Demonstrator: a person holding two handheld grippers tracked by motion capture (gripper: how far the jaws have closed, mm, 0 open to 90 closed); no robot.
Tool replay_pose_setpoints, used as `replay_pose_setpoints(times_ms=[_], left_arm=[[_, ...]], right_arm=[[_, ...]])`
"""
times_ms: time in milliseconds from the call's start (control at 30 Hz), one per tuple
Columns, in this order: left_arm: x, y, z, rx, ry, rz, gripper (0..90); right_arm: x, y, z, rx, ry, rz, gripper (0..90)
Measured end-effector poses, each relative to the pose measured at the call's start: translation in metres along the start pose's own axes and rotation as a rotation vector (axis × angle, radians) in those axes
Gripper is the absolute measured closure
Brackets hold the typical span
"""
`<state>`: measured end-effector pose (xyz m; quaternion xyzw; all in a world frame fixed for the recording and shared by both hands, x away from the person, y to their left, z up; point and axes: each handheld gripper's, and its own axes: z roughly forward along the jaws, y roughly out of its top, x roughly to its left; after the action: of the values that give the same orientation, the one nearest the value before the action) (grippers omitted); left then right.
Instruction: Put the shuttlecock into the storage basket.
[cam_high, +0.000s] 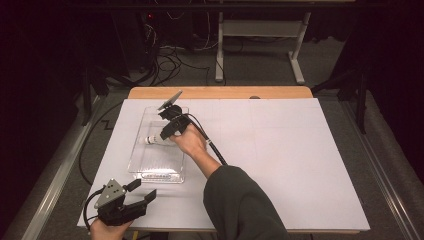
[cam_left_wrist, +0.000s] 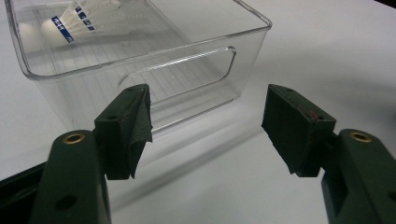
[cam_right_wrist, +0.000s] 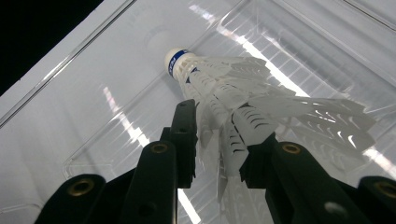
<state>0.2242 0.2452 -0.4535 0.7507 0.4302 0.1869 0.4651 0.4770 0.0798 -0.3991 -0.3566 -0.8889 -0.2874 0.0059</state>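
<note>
A white feathered shuttlecock (cam_right_wrist: 243, 93) with a blue band on its cork is gripped by its feather skirt in my right gripper (cam_right_wrist: 222, 135). In the high view my right gripper (cam_high: 165, 134) reaches into a clear plastic bin (cam_high: 137, 160) on the left half of the table, and the shuttlecock (cam_high: 151, 141) points its cork toward the bin's left wall. Whether it rests on the bin floor I cannot tell. My left gripper (cam_high: 141, 191) is open and holds nothing, near the table's front left corner. In its own view my left gripper (cam_left_wrist: 208, 116) faces the bin's near end (cam_left_wrist: 187, 74), and the shuttlecock (cam_left_wrist: 70, 21) shows inside.
A white sheet (cam_high: 300, 160) covers the table, with a wooden edge (cam_high: 220, 92) at the back. The right gripper's cable (cam_high: 212, 145) trails across the sheet beside the forearm. A table frame (cam_high: 260, 45) and loose cables lie on the floor beyond.
</note>
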Motion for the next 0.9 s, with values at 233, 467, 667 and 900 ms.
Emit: replay_pose_setpoints(times_ms=[233, 467, 667, 900], left_arm=[[0.000, 0.000, 0.000, 0.000, 0.000, -0.001, 33.5], [0.000, 0.000, 0.000, 0.001, -0.001, -0.001, 33.6], [0.000, 0.000, 0.000, 0.001, -0.001, -0.001, 33.6], [0.000, 0.000, 0.000, -0.001, -0.006, -0.002, 33.6]], right_arm=[[0.001, 0.000, -0.001, 0.014, 0.016, -0.001, 69.7], [0.001, 0.000, 0.000, 0.058, 0.004, 0.017, 66.6], [-0.004, -0.001, -0.003, 0.070, 0.005, 0.025, 68.4], [-0.001, -0.002, -0.009, 0.052, 0.005, 0.019, 82.9]])
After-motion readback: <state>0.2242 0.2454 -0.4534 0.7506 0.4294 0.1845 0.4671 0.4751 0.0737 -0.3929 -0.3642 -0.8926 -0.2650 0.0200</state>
